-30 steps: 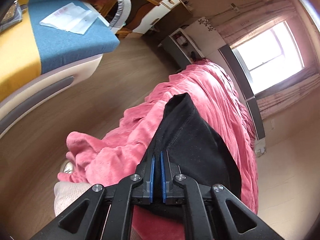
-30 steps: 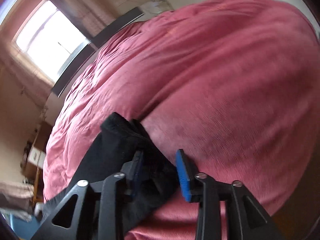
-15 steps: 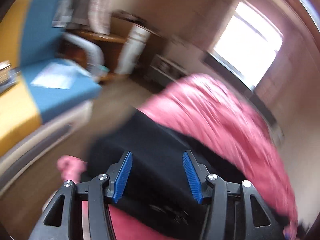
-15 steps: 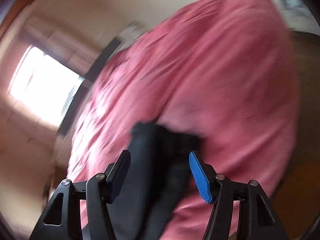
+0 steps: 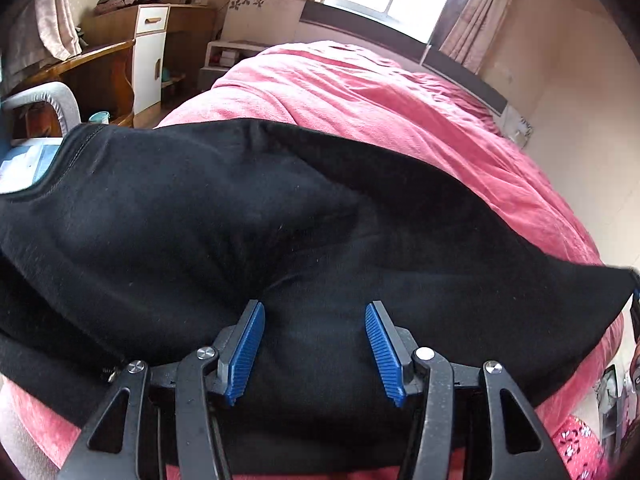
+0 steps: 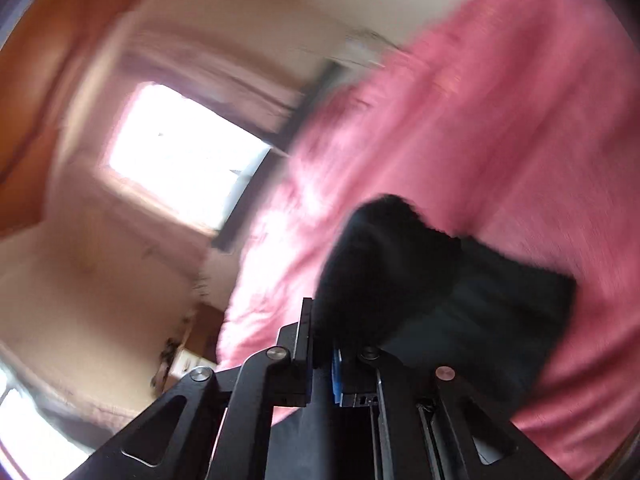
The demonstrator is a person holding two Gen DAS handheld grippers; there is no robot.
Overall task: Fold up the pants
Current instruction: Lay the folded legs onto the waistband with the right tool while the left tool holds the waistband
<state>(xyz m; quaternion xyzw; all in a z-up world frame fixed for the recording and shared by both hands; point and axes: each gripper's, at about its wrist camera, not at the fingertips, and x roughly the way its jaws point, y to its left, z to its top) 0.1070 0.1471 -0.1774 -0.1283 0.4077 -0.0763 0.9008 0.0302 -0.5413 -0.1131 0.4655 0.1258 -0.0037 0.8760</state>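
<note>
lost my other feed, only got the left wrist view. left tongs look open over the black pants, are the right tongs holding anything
Observer: Yes. In the right wrist view the right tongs are closing on a bunched fold of the black pants, with cloth between the pads.
Operator: is that fold lying on the bed or off it
Observer: That view is blurred, but the fold stands up past the fingertips, with the pink blanket behind it.
Operator: anything else near it
Observer: Only more of the pants, spread to the right of the tongs over the blanket.
</note>
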